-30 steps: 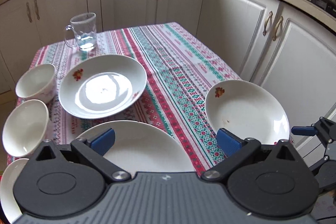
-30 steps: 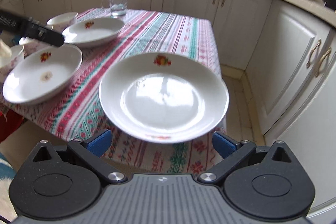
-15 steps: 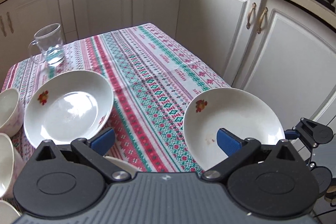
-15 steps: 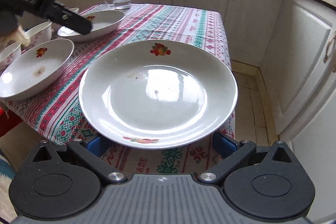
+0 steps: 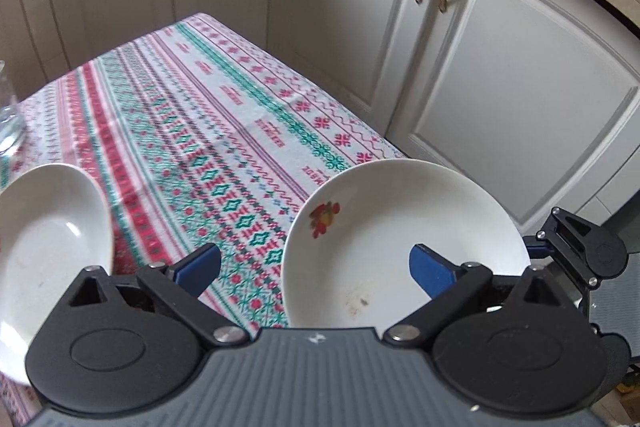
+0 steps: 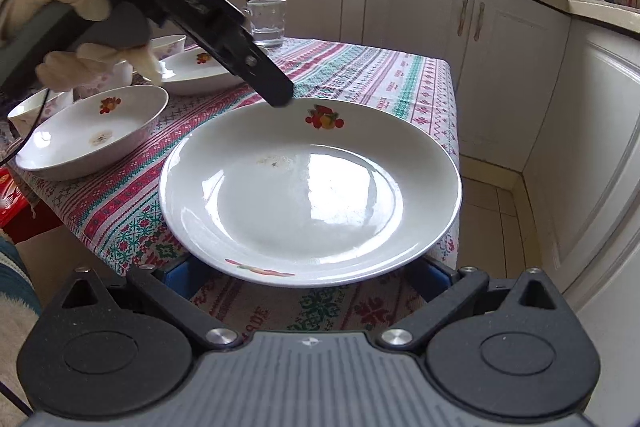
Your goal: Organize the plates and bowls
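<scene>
At the table corner nearest the cabinets, the white ceramic plate with a fruit decal [image 6: 310,195] overhangs the edge of the striped red-and-green tablecloth [image 6: 352,75]. The right gripper [image 6: 308,277] sits under the near rim with its blue pads on either side; contact is hidden by the rim, so its state cannot be determined. The left gripper [image 5: 314,267] is spread wide with its jaws closing: one blue pad hangs above the plate's well, the other above the cloth, with the plate's left rim between them but not yet pinched.

Probable faults:
- Tipping. Downward pressure on the overhanging rim could lever the plate off the table toward the tiled floor [image 6: 492,203].
- Slip. The glazed surface is smooth and glossy; a shallow pinch on the rim alone is likely to slide out.
- Conflicting pulls. Both grippers address one plate; unequal lifting could twist it free.
- Collision. The second white fruit-decal dish [image 6: 96,135] lies near on the left; a wide swing could strike it.
</scene>
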### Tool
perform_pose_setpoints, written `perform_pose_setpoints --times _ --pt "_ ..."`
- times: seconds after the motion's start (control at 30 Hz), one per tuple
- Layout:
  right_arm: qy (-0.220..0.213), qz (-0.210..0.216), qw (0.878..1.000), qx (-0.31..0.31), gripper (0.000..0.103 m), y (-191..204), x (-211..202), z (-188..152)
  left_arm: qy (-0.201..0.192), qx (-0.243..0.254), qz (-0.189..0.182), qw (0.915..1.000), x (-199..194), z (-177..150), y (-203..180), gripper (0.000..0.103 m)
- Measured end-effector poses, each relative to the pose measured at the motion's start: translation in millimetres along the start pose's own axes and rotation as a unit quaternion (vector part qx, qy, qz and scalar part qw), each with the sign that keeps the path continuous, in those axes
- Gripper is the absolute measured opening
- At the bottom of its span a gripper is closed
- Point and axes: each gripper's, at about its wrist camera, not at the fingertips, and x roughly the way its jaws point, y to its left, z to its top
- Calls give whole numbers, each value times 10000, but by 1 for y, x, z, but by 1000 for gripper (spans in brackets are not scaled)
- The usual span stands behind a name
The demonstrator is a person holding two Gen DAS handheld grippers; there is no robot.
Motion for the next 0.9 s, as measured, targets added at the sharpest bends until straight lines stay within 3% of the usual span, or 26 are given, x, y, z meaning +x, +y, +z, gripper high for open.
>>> perform_pose_setpoints --times 0.2,0.4,0.63,0.9 --pt "-60 117 9999 -108 103 -2 1 1 500 20 -300 9983 28 12 4 79" --pt "-55 152 9998 -135 103 -3 2 0 724 125 -454 9963 45 20 4 69" --pt "-4 174 9997 -172 103 -4 2 2 771 275 -682 9943 53 27 1 66" --pt "99 149 9997 -191 103 -2 3 6 776 359 -697 9939 54 27 -1 65"
